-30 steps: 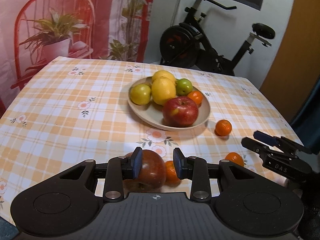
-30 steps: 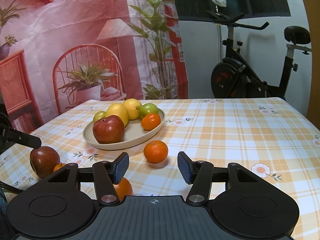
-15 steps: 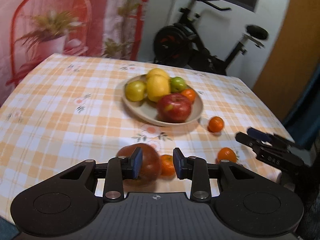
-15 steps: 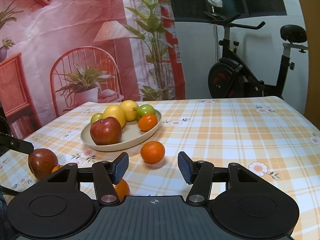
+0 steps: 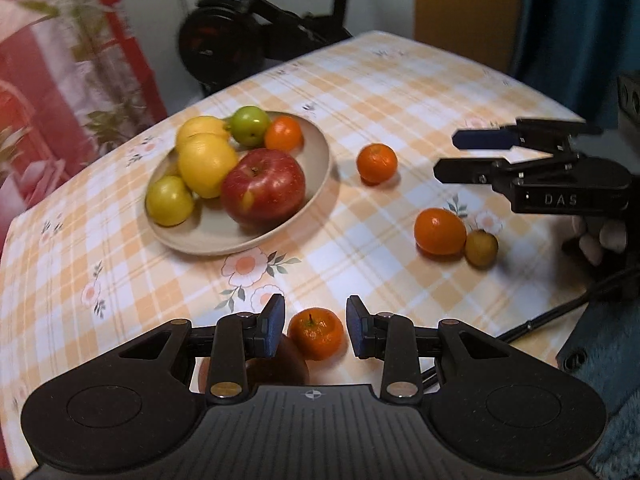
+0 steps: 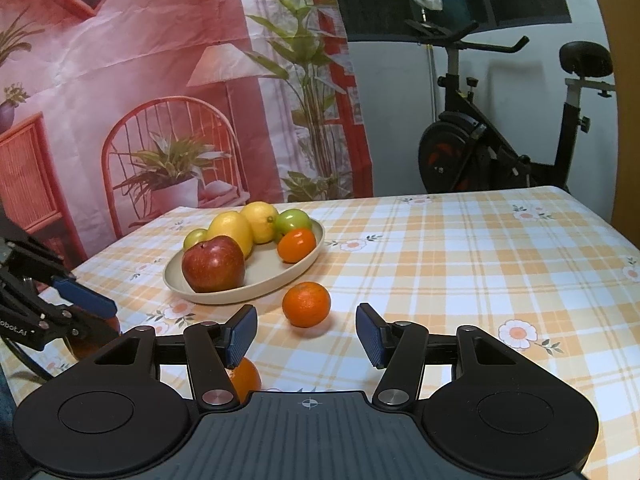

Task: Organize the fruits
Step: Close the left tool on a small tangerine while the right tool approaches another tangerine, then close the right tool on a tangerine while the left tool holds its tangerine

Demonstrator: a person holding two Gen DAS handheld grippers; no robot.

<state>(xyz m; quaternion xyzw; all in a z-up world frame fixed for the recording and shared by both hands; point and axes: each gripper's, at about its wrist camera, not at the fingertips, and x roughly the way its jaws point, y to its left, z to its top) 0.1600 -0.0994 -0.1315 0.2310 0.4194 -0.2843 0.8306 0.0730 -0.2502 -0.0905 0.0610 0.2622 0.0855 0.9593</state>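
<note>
A beige plate [image 5: 320, 168] [image 6: 304, 264] holds a red apple [image 5: 264, 188], two lemons, two green fruits and a mandarin. Loose on the checked cloth lie a mandarin [image 5: 377, 162] [image 6: 306, 304], an orange [image 5: 440, 231], a small yellow-brown fruit [image 5: 481, 248], another mandarin [image 5: 316, 334] and a dark red apple [image 5: 260, 368]. My left gripper [image 5: 316, 332] points down over that near mandarin. Its jaws stand narrowly apart either side of it, with slim gaps showing. The dark apple is half hidden under its left finger. My right gripper [image 6: 306, 332] [image 5: 448, 154] is open and empty, short of the first mandarin.
An exercise bike [image 6: 500, 152] stands behind the table's far edge, next to a printed red backdrop [image 6: 160, 80]. The left gripper [image 6: 100, 314] shows at the left edge of the right wrist view. A hand [image 5: 596, 240] and a cable sit at the table's right side.
My left gripper has rolled and shifted right, off the dark apple, and the small mandarin now lies between its fingers. The right gripper has stayed still.
</note>
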